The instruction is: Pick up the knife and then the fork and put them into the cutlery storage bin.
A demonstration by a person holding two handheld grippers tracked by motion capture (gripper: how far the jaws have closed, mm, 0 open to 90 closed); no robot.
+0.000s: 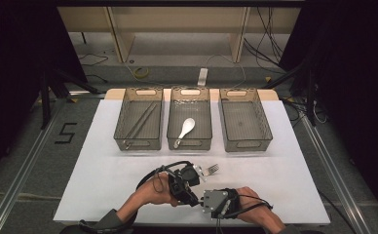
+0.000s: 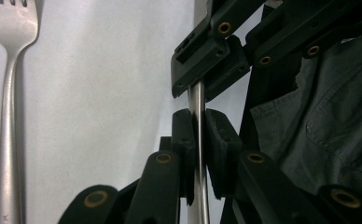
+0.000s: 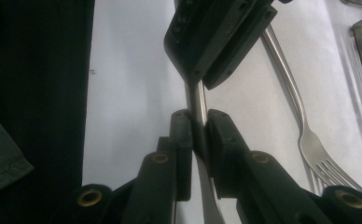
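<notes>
Standing over the near edge of the surface, I note both grippers meeting on one metal utensil handle. Left gripper: fingers closed on the handle, which runs lengthwise between them. Right gripper: fingers likewise clamped on it, tip to tip with the left. A spare fork lies just beyond. Three bins sit farther back; right hand nearer the empty one. Forearms converge, wrists turned inward.
</notes>
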